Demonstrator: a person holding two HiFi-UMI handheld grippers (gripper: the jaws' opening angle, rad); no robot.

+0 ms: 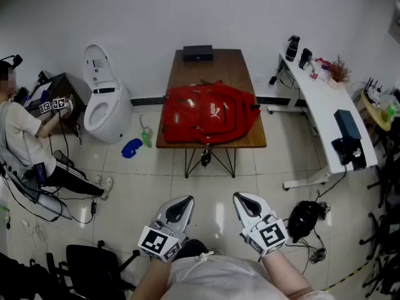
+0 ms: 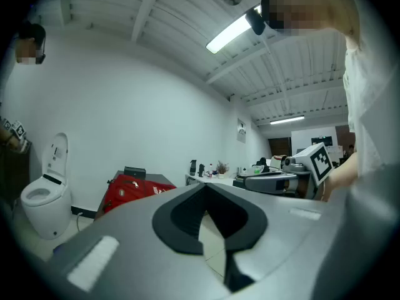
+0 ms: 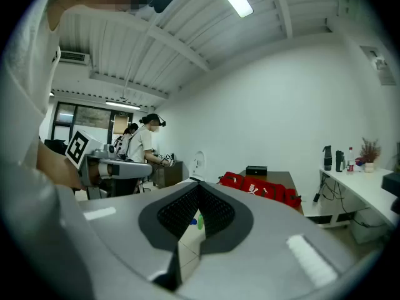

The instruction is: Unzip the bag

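A red backpack [image 1: 209, 114] lies flat on a brown wooden table [image 1: 212, 67] in the middle of the room, several steps ahead of me. Its zip is too small to make out. My left gripper [image 1: 183, 201] and right gripper [image 1: 241, 198] are held close to my body, low in the head view, far from the bag. Both point toward the table with jaws together and nothing between them. The backpack [image 2: 132, 189] shows far off beyond the left gripper [image 2: 204, 189]. It also lies past the right gripper [image 3: 199, 189] as a red bag [image 3: 260, 188].
A white toilet [image 1: 104, 105] stands left of the table, and a person [image 1: 25, 136] sits further left. A blue object [image 1: 131, 147] and a green bottle [image 1: 147, 136] lie on the floor. A white desk [image 1: 325, 102] runs along the right. A black box [image 1: 197, 53] sits at the table's far end.
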